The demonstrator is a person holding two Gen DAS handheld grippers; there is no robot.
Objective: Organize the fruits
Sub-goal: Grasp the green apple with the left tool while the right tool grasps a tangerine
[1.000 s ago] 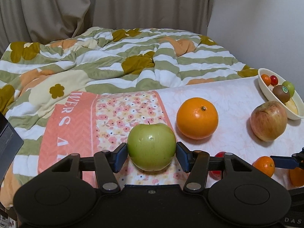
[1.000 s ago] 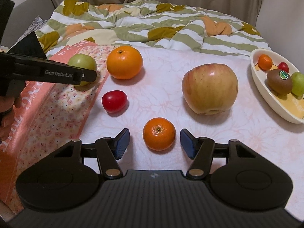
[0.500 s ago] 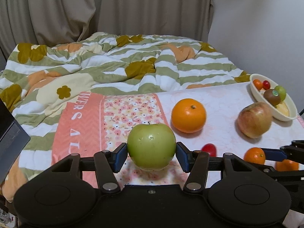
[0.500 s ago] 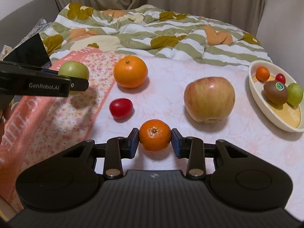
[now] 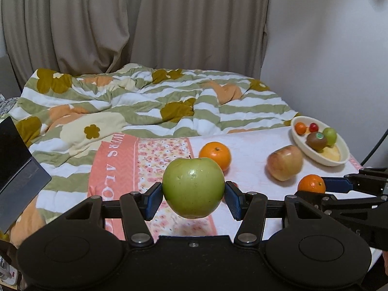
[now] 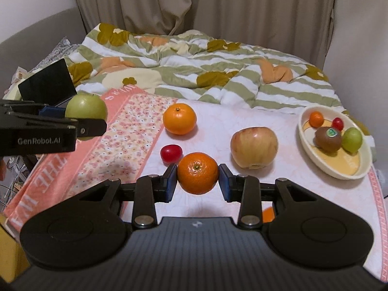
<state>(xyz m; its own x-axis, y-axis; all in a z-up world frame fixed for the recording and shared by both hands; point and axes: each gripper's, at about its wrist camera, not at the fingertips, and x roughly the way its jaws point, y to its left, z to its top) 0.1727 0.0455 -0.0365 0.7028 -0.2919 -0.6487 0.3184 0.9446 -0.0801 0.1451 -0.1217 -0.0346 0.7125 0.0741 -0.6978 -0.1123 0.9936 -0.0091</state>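
Plainly, "GenRobot.AI" reads on the left gripper (image 6: 72,118), which is clamped on a green apple (image 5: 193,187) lifted above the pink towel (image 6: 116,145) lettered "THE". The right gripper (image 6: 197,181), its jaws lately closing, grips a mandarin (image 6: 197,176) off the cloth. The bowl (image 6: 339,169) sits far right; its kiwi (image 6: 327,138) has a green sticker.

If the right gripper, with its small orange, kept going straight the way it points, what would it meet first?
Probably the bedsheet in the gap between the red tomato and the reddish apple, which the right gripper and small orange might clip; depth unclear.
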